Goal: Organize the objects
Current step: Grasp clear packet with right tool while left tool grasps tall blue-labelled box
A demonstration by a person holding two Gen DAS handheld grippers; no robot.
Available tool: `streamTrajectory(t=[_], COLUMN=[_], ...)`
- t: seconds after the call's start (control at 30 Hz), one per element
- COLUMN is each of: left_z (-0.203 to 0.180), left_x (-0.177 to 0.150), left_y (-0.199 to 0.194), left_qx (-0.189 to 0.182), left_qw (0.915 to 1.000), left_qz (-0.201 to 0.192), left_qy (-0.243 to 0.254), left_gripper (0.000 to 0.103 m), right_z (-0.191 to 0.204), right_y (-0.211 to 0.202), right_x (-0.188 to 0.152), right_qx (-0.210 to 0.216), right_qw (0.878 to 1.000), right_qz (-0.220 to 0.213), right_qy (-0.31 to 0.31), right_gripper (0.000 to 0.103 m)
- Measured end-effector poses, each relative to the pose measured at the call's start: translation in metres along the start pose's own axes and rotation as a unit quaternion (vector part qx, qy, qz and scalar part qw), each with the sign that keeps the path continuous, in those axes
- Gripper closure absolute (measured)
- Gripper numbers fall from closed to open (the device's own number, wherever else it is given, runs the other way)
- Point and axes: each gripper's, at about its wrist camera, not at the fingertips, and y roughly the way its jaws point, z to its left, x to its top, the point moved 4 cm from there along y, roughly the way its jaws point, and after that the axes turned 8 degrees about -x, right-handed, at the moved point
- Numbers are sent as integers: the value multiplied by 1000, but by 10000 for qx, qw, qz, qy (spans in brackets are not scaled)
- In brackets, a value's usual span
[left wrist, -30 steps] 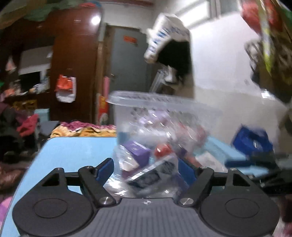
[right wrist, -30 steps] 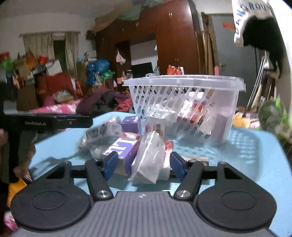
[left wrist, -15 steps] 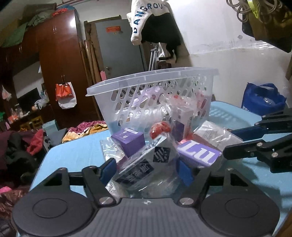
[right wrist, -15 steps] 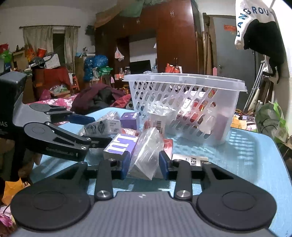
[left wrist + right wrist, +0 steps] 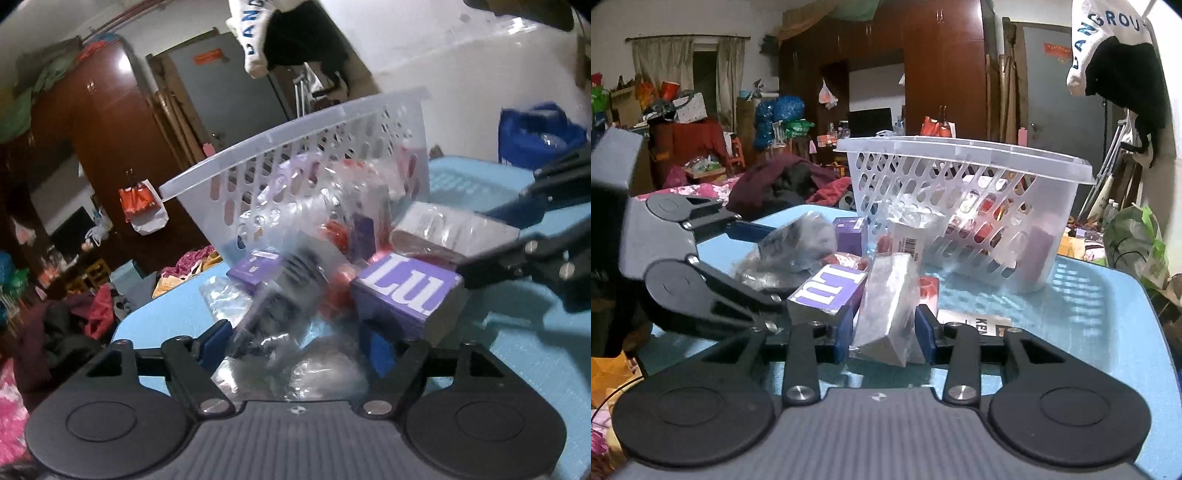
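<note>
A clear perforated basket (image 5: 964, 199) (image 5: 310, 155) stands on the blue table (image 5: 1100, 295) with packets inside. A heap of packets lies in front of it, with a purple box (image 5: 827, 291) (image 5: 410, 291). My right gripper (image 5: 884, 332) is shut on a silver plastic-wrapped packet (image 5: 890, 299), which stands tilted between the blue pads. My left gripper (image 5: 295, 343) is wide apart around a dark packet in clear plastic (image 5: 280, 295), which looks blurred; whether the pads touch it I cannot tell. The left gripper also shows in the right wrist view (image 5: 738, 258), beside the heap.
A small purple box (image 5: 849, 232) and red packets (image 5: 929, 288) lie by the basket. A flat printed card (image 5: 979, 321) lies on the table to the right. Wardrobes, clothes and bags fill the room behind. The table edge runs close on the right (image 5: 1160, 332).
My right gripper has closed on the silver packet. My left gripper has pushed in toward the heap and tilted, and the dark clear-wrapped packet has shifted between its fingers.
</note>
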Motion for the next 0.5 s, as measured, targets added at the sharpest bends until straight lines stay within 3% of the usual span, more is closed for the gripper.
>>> streamTrajectory(t=[0.07,0.13,0.33,0.5], left_z=[2,5,9,12], left_x=[0,-2,-8,-7], left_y=[-5,-8,-16,-27], left_qx=[-252,-636,-624,-678], left_qw=[9994,9965,9949,9903], left_qz=[-72,-123,-277,-701], left_qy=[-218,-532,-748,-991], left_gripper=[70,70,70,70], right_z=[-3,-5,-7,-11], right_y=[-3,-7,-9,-15], right_x=[-1,-2,-1,-2], right_qx=[100,129,173,201], right_qw=[9999,9996,9992,9977], right_qz=[-91,-207,-272,-523], right_qy=[95,168,223,385], right_gripper=[66,66,66,67])
